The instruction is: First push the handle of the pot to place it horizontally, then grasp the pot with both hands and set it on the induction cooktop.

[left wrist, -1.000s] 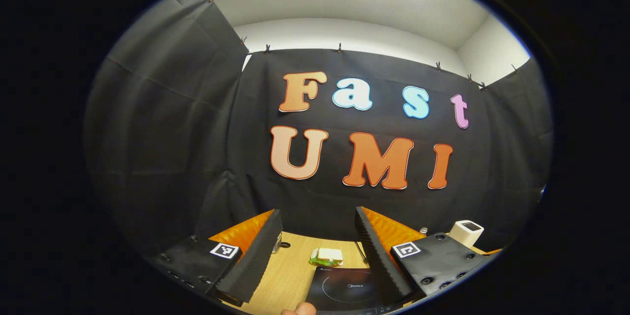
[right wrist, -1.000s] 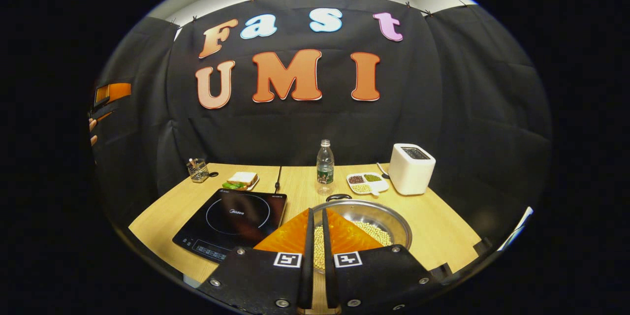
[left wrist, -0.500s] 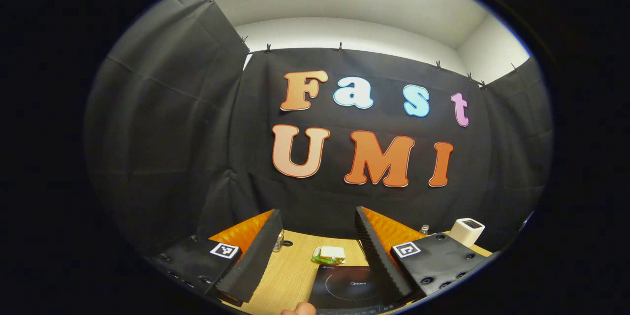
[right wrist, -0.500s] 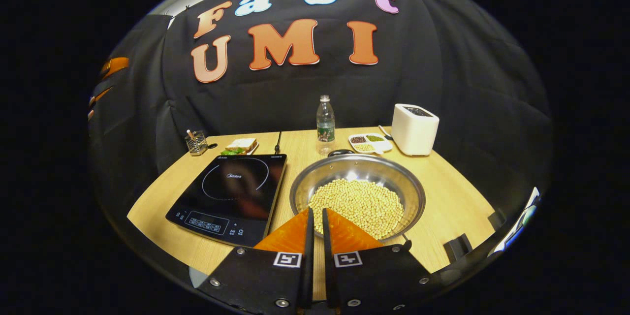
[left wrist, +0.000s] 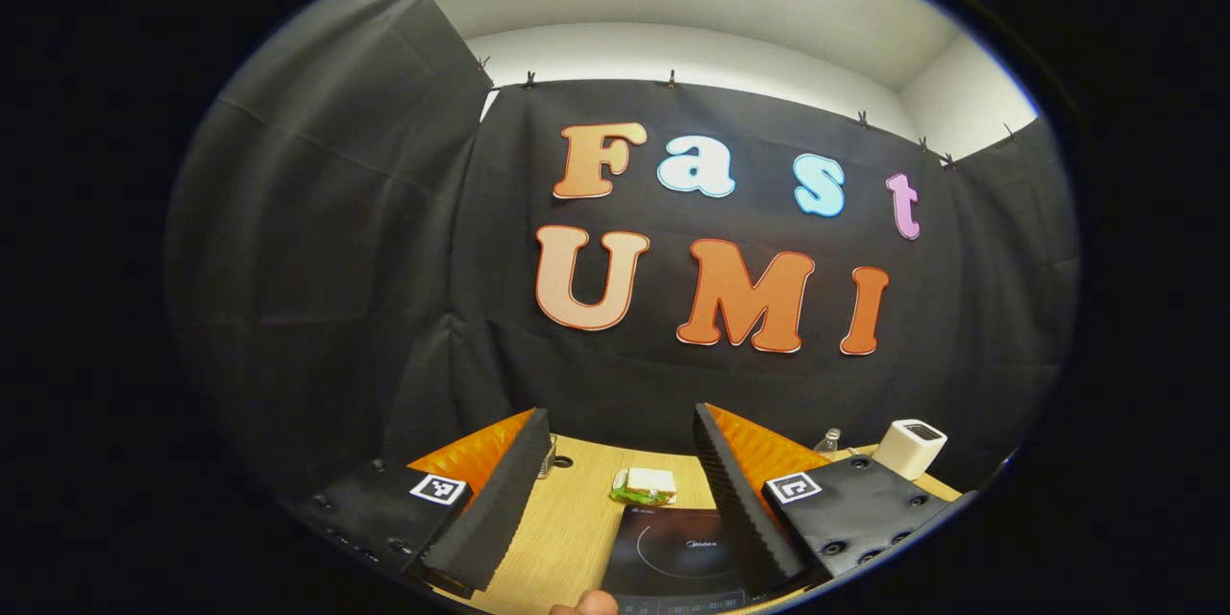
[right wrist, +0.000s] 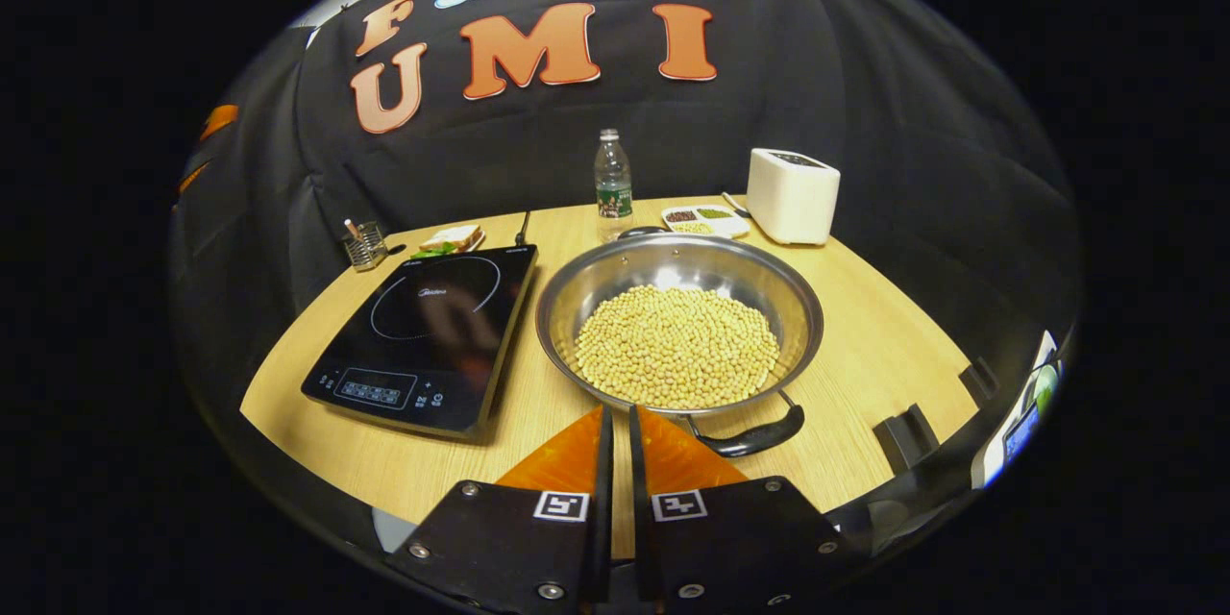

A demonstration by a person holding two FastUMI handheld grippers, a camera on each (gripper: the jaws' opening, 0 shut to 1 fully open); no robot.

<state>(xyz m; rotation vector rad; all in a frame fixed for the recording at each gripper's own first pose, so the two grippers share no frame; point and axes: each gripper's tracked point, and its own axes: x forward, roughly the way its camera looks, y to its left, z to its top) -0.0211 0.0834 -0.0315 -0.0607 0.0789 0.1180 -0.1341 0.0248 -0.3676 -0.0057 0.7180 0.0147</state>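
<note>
- In the right gripper view, the right gripper (right wrist: 615,423) had pulled back and tipped down since a second ago. Then its fingers hid the near side of the pot (right wrist: 679,322); now the whole pot showed, full of pale soybeans (right wrist: 678,346).
- Its two fingers were almost together, with just a thin slit between them, and they held nothing.
- The pot sat on the wooden table (right wrist: 884,356), just beside the right edge of the induction cooktop (right wrist: 428,332), not on it yet.
- The near black handle (right wrist: 754,437) now showed, just past the fingertips and a bit to the right. A second handle (right wrist: 642,232) peeked over the far rim.
- This looked like getting ready: the handle push had not begun, and the lift with both grippers was still to come.
- In the left gripper view, the left gripper (left wrist: 620,461) had hardly moved; the view only tipped down a little. Its fingers were spread wide and empty, held high above the table, with a sandwich (left wrist: 646,484) and the cooktop (left wrist: 673,557) below.
- At the back stood a water bottle (right wrist: 612,183), a white toaster (right wrist: 793,195) and a dish of mixed beans (right wrist: 701,219).
- The cooktop had a small brand word in its ring and by its far corner, too small to read. The bottle label could not be read. Each finger had a black-and-white square marker (right wrist: 561,505).
</note>
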